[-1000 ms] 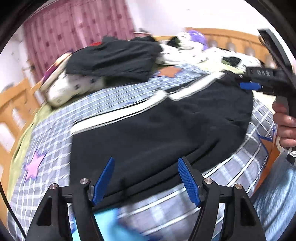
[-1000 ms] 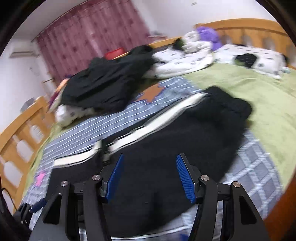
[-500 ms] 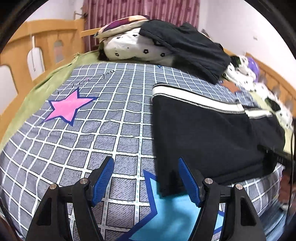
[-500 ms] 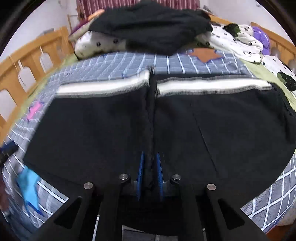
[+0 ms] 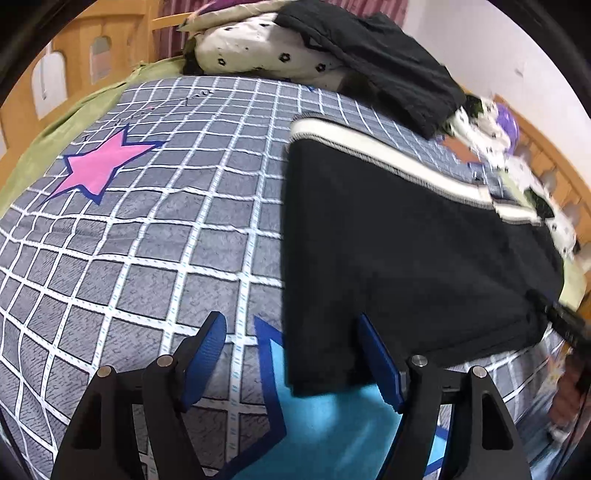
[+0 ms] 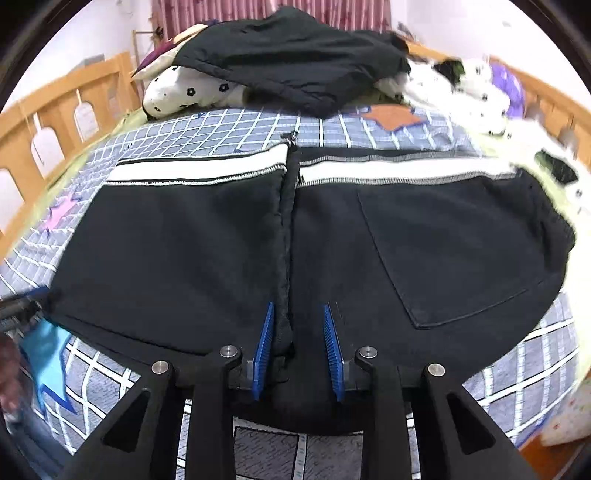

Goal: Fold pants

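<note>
Black fleece pants with a white side stripe (image 6: 207, 236) lie folded flat across the grey-blue checked bedsheet (image 5: 147, 229), stripe edge toward the far side, near edge running along the side of the bed closest to both cameras.

Left tool (image 5: 295, 354): released, jaws wide. Its right pad sits over the pants' near left corner, its left pad over bare sheet; nothing pinched.

Right tool (image 6: 298, 347): jaws have just been opening from a near-closed state and now stand narrowly apart. The raised centre ridge of the fabric sits between them, against the left pad; the right pad looks clear, so no grip.

Open room: left of the pants is bare sheet, with a pink star print (image 5: 99, 166) and a blue star print (image 5: 332, 424) at the near edge. Right of the pants, green sheet (image 6: 517, 147).

Far side is crowded: a dark garment pile (image 6: 288, 59) on white flower-print pillows (image 6: 177, 92), close to the stripe edge but not touching it. Wooden bed rails (image 6: 55, 110) at the left and far right; maroon curtain (image 6: 332, 11) behind.
</note>
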